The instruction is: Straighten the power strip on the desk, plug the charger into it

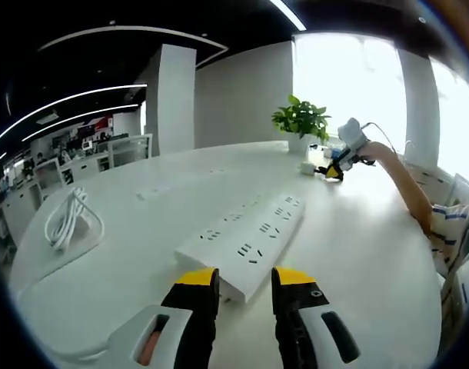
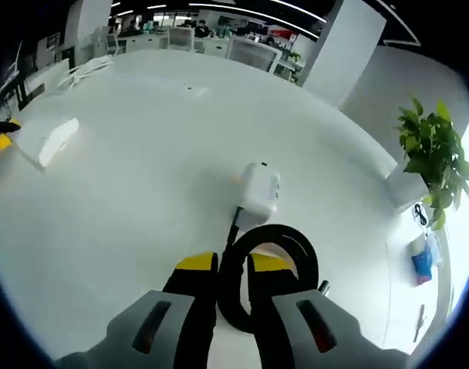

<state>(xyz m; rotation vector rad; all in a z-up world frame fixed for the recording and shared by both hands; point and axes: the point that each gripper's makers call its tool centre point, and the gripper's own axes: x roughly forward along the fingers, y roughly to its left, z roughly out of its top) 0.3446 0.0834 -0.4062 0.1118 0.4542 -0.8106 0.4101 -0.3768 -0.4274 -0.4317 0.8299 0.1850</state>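
The left gripper hovers with fingers parted and empty just short of the power strip, which lies slantwise on the white tabletop. The right gripper fingers pinch the black cable coiled beside the white charger, far beyond the power strip's other end.

No words or numbers can be read here. The white power strip on the desk has only socket holes on top, no print you can make out. The white charger looks blank. A red sign far off at ten o'clock is too small to read.
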